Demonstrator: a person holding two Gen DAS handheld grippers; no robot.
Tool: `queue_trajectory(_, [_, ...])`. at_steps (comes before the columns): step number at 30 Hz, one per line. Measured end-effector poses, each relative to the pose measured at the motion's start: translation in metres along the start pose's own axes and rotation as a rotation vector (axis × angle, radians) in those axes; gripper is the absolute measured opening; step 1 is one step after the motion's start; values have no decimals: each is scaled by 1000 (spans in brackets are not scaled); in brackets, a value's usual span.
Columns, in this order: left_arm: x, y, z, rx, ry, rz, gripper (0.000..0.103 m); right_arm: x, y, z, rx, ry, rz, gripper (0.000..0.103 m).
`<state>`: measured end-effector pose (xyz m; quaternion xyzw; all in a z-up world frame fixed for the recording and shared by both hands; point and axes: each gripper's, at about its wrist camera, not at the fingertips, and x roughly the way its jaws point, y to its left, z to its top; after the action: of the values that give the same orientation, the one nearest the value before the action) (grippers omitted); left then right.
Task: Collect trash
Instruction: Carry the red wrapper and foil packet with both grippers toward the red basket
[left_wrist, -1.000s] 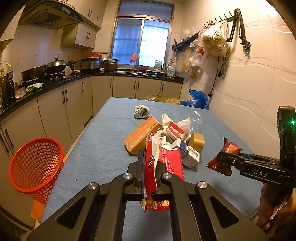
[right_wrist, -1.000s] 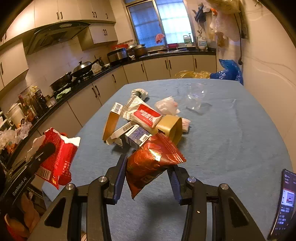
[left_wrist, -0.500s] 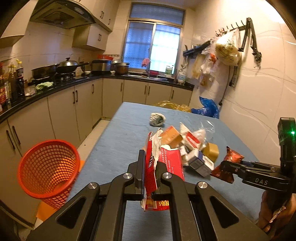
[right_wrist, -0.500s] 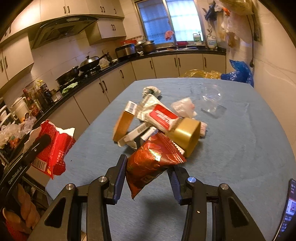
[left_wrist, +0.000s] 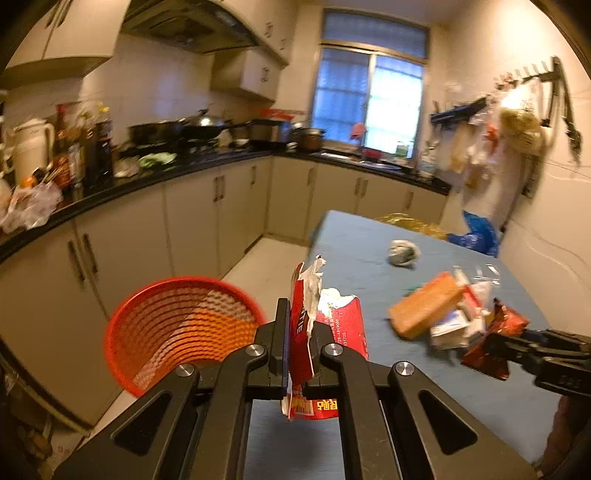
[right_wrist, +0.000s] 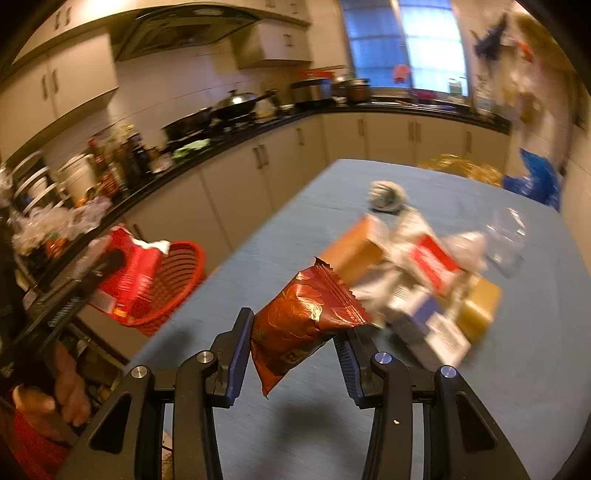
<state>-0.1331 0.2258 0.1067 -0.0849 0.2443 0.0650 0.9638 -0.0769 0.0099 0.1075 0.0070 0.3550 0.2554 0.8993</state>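
Observation:
My left gripper (left_wrist: 300, 343) is shut on a torn red packet (left_wrist: 325, 325), held above the table's left edge, just right of the orange basket (left_wrist: 177, 332) on the floor. My right gripper (right_wrist: 291, 343) is shut on a dark red snack bag (right_wrist: 303, 325) above the blue table (right_wrist: 517, 387). The snack bag also shows in the left wrist view (left_wrist: 495, 339), and the red packet in the right wrist view (right_wrist: 129, 273) in front of the basket (right_wrist: 177, 280). A pile of trash (right_wrist: 417, 280) lies mid-table: an orange box (left_wrist: 424, 314), wrappers, small cartons.
A crumpled grey wad (left_wrist: 404, 253) lies farther back on the table. A clear plastic piece (right_wrist: 508, 240) lies right of the pile. Kitchen cabinets (left_wrist: 192, 229) and a cluttered counter line the left side. Blue (left_wrist: 476, 236) and yellow bags sit beyond the table's far end.
Both grippers have swung left toward the basket, each keeping its packet. The basket now sits closer to the left gripper, and the trash pile has shifted right in both views.

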Motion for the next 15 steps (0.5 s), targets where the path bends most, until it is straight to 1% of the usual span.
queue_trajectory(4, [7, 29, -1, -22, 17, 55, 4, 19, 26, 13, -43, 14, 58, 47])
queue_trajectory(8, [7, 57, -1, -53, 18, 91, 4, 45, 60, 26, -102, 40, 118, 47])
queue_trajectory(11, [11, 75, -1, -69, 24, 119, 4, 59, 79, 30, -127, 61, 146, 47])
queue_trajectory(15, [19, 87, -2, -76, 39, 144, 4, 84, 102, 40, -143, 93, 180, 47])
